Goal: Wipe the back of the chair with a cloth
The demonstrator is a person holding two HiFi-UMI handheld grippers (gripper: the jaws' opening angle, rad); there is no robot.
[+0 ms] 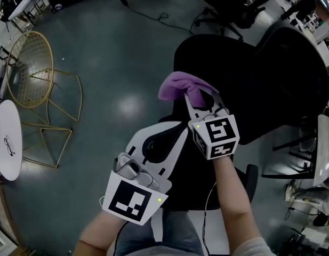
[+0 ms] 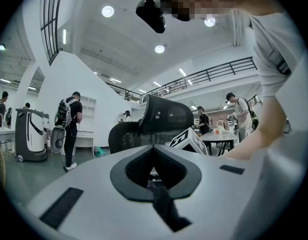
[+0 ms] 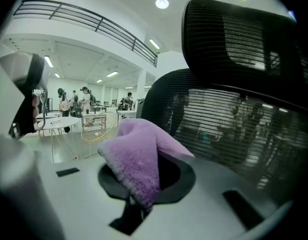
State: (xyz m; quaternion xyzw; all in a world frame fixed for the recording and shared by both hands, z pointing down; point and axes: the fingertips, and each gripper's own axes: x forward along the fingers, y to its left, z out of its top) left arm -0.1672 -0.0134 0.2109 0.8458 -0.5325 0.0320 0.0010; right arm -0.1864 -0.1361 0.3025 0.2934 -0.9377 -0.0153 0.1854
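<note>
A black mesh office chair (image 1: 233,68) stands right in front of me, its back and headrest (image 3: 233,39) filling the right gripper view's right side. My right gripper (image 1: 199,97) is shut on a purple cloth (image 1: 180,85) and holds it beside the top of the chair's back; the cloth (image 3: 139,156) drapes over the jaws, and I cannot tell whether it touches the mesh (image 3: 228,134). Lower left, my left gripper (image 1: 163,138) is shut with nothing in it. It (image 2: 156,176) points toward the chair (image 2: 161,116) from a short way off.
A gold wire chair (image 1: 33,68) and a round white table (image 1: 7,140) stand on the left. More black office chairs (image 1: 233,9) and desks line the upper right. A cable (image 1: 153,17) lies on the floor. People (image 2: 70,126) stand far off.
</note>
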